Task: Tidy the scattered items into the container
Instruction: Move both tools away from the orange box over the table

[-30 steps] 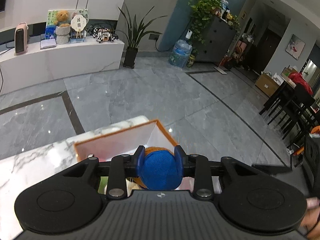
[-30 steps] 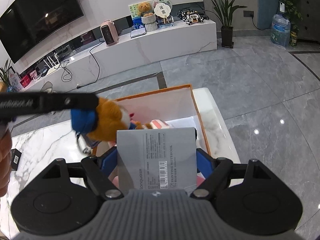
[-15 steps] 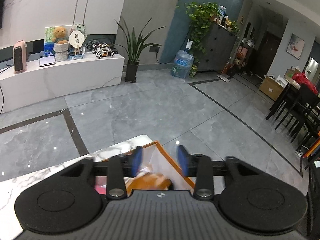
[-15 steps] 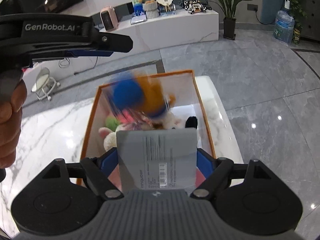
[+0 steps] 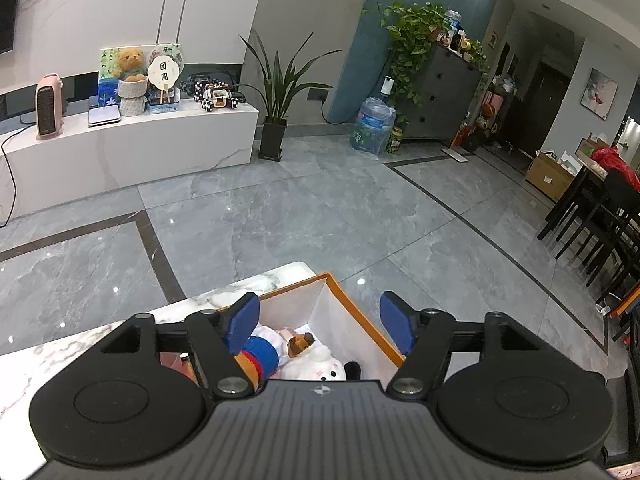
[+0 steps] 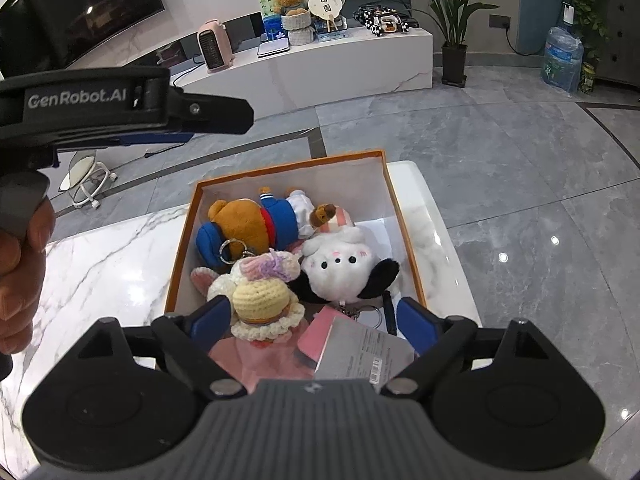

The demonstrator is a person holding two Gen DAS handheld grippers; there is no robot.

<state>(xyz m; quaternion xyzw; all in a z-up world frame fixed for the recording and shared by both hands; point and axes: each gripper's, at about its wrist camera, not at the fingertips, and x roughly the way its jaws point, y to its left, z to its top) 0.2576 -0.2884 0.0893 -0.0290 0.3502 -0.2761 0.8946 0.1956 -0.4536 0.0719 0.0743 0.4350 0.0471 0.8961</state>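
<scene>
An orange-rimmed white box (image 6: pixel 404 236) stands on the marble table (image 6: pixel 100 256). In it lie a brown bear in blue (image 6: pixel 248 228), a white and black plush (image 6: pixel 340 268), a crocheted doll (image 6: pixel 260 300) and a grey notebook (image 6: pixel 360 352) at the near end. My right gripper (image 6: pixel 312 320) is open and empty above the box's near end. My left gripper (image 5: pixel 320 320) is open and empty above the box (image 5: pixel 360 320); the bear (image 5: pixel 260 356) and the white plush (image 5: pixel 320 368) show below it. Its body also shows in the right wrist view (image 6: pixel 120 108), above and left of the box.
The table's far edge and right edge lie just past the box. Beyond is grey tiled floor (image 5: pixel 280 208), a white TV bench (image 6: pixel 320 60) and dark dining chairs (image 5: pixel 592 224) at the right. A small stool (image 6: pixel 88 176) stands beside the table.
The left gripper opened and dropped the bear into the box, then opened wider. The right gripper opened and let the grey notebook fall into the box's near end.
</scene>
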